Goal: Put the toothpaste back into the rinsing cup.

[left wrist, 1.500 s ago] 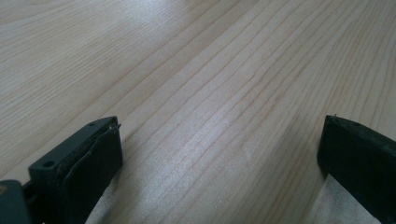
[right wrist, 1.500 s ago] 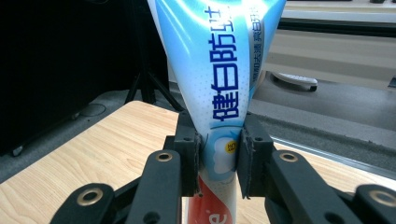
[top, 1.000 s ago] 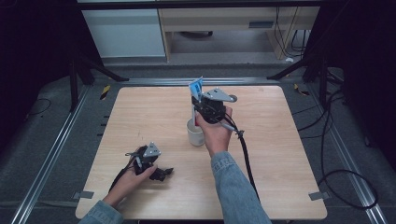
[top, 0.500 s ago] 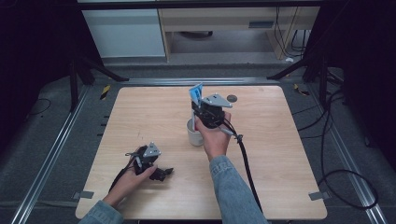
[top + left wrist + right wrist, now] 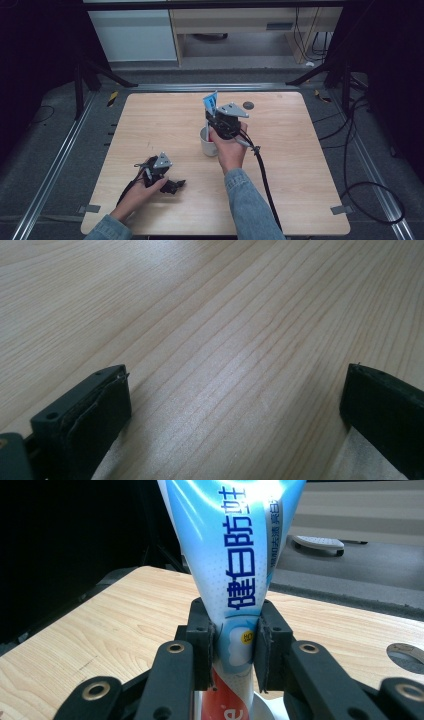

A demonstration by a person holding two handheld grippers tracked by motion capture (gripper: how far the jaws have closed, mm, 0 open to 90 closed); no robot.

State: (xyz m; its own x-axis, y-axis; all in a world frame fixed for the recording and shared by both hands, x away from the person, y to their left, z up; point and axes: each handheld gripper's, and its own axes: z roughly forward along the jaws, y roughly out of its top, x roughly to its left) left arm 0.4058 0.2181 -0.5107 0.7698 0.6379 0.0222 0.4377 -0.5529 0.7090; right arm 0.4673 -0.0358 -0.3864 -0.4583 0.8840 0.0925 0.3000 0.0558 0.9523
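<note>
Jaws of the right gripper [image 5: 232, 645] are pinched on a toothpaste tube [image 5: 235, 555], pressing its blue-and-white body from both sides just above a red band near the lower end. The tube stands upright with its flat crimped end up, blue characters running down its face. In the high view the right gripper [image 5: 216, 119] sits over a white cup [image 5: 207, 143] near the middle of the wooden table [image 5: 300, 165], and the tube [image 5: 211, 102] rises above it; the tube's lower end goes down into the cup, whose white rim [image 5: 265, 711] shows at the bottom of the right gripper view. A small dark round disc [image 5: 248, 105] lies on the table just beyond.

The left gripper [image 5: 172, 185] rests well apart, near the table's front left, held in the person's left hand [image 5: 145, 182]. Its jaws stand spread wide with bare wood [image 5: 225, 365] between them.
</note>
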